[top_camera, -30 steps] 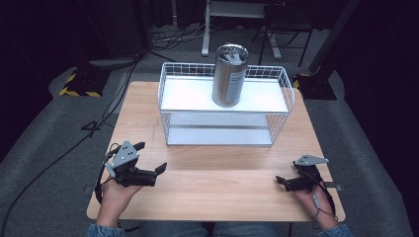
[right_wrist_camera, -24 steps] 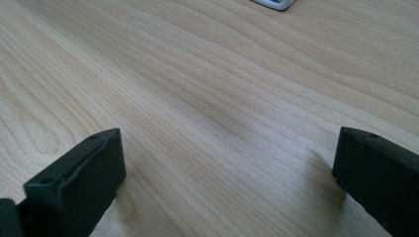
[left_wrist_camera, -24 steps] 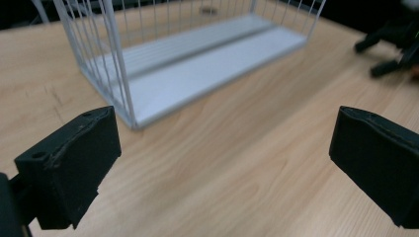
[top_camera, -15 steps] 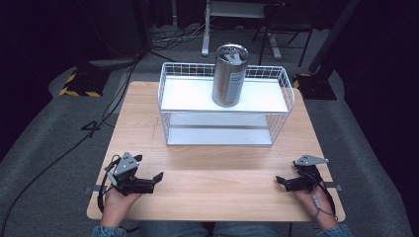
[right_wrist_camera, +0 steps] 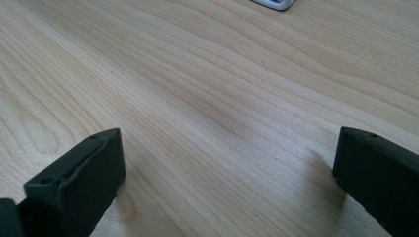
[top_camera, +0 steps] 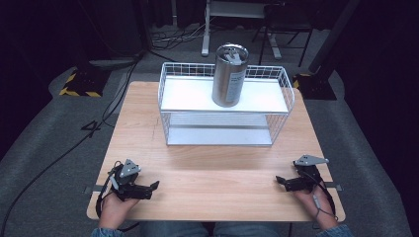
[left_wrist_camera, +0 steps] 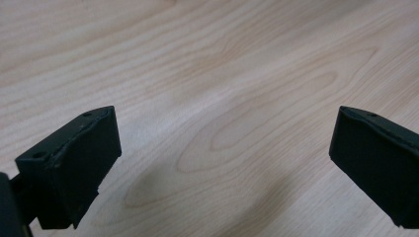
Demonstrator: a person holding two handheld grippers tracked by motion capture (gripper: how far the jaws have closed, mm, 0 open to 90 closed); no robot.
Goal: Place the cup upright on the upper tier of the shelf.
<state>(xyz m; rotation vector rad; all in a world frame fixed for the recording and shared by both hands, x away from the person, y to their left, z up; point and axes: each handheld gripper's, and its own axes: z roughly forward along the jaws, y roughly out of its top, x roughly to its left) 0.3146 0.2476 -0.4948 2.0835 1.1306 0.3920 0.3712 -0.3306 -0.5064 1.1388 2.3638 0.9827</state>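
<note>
Wooden table (top_camera: 217, 180), light grain, seen from the high view. Left gripper (top_camera: 148, 189) low at the near left corner, held in the person's left hand (top_camera: 114, 207), jaws pointing toward the table's middle. Right gripper (top_camera: 282, 181) at the near right corner, in the right hand (top_camera: 312, 197), jaws pointing inward toward the left one. The two are well apart, bare wood between them.

Left gripper view: both black jaws spread wide, nothing between them but wood grain; their shadow lies close on the table (left_wrist_camera: 222, 98), so the tool sits near the surface. Released, holding nothing.

Right gripper view: same picture, jaws wide apart over bare table (right_wrist_camera: 207, 89), gripping nothing. A small pale corner of the rack's base (right_wrist_camera: 274, 4) shows at the top edge.

White wire rack (top_camera: 170, 84), two tiers, stands at the far middle of the table. Metal canister (top_camera: 229, 76), cylindrical, dull steel with a lid, stands upright on the rack's upper shelf, a little right of that shelf's centre and toward its back rail. Lower shelf holds nothing visible. Canister is well apart from both grippers.

Cables trail from each gripper back toward the person; floor beyond the table is dark grey
</note>
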